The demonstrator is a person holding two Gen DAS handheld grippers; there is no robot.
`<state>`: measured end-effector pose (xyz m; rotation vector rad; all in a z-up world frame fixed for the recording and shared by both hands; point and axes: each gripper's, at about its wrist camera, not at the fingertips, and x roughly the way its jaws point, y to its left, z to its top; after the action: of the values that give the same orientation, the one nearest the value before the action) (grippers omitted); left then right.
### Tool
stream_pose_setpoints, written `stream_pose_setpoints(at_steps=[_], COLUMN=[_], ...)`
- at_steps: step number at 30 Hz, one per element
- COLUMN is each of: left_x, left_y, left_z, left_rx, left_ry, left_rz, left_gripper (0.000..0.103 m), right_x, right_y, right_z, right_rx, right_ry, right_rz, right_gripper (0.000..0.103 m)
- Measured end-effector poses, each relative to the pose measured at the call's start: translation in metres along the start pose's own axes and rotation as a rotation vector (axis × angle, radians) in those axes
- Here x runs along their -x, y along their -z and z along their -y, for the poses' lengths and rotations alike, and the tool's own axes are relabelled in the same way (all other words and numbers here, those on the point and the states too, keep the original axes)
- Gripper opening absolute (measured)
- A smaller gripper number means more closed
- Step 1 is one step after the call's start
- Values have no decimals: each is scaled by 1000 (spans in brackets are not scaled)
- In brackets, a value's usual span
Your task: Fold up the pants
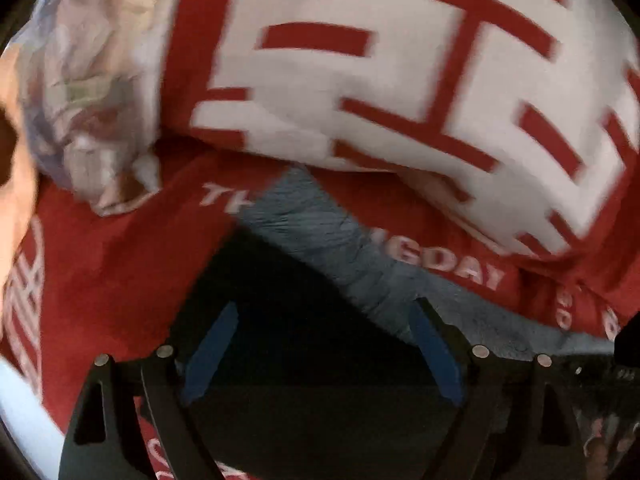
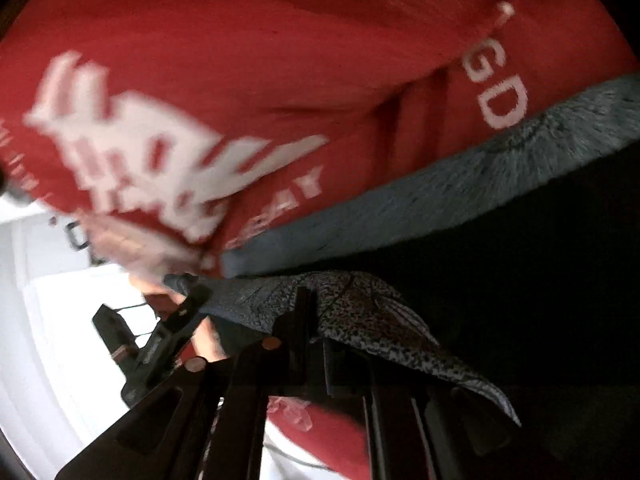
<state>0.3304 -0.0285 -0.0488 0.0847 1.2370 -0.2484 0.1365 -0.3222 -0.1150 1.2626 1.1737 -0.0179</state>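
Observation:
The pants are dark with a grey-blue fleecy lining [image 1: 312, 216] and lie on a red bedspread [image 1: 120, 264]. My left gripper [image 1: 326, 306] hangs just above the dark cloth, its blue pads [image 1: 212, 348] wide apart with nothing pinched between them. In the right wrist view the lining shows as a grey band [image 2: 440, 184] above the dark outer cloth [image 2: 520, 264]. My right gripper [image 2: 310, 312] has its fingers close together on a speckled grey edge of the pants [image 2: 360, 312], which drapes over them. The left gripper's black body [image 2: 156, 344] and a hand [image 2: 206, 342] sit to its left.
A thick white cover with a red line pattern [image 1: 380, 80] is bunched behind the pants. A crumpled pale floral cloth [image 1: 88, 100] lies at the far left. The bedspread [image 2: 240, 40] carries white lettering. A white surface [image 2: 44, 320] shows past the bed's left edge.

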Motion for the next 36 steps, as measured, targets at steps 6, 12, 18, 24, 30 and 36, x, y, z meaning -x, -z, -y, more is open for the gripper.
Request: stream_pose_setpoints(at_steps=[6, 12, 18, 24, 30, 36], left_x=[32, -19, 7, 50, 30, 18], left_y=[22, 73, 90, 143, 214, 262], left_z=[0, 48, 71, 140, 240, 288], left_rx=[-112, -223, -305, -403, -470, -571], left_ry=[-25, -111, -83, 174, 384, 409], left_rz=[-3, -123, -141, -251, -444, -500], left_gripper=[89, 89, 89, 89, 89, 89], right_x=[14, 9, 89, 204, 249, 270], right_y=[15, 34, 34, 99, 194, 293], right_z=[-35, -49, -19, 55, 153, 227], right_rx=[98, 277, 273, 165, -64, -282], right_ry=[-63, 123, 212, 242, 281, 363], right_rz=[-28, -82, 90, 168, 191, 279], right_gripper=[66, 64, 43, 61, 61, 61])
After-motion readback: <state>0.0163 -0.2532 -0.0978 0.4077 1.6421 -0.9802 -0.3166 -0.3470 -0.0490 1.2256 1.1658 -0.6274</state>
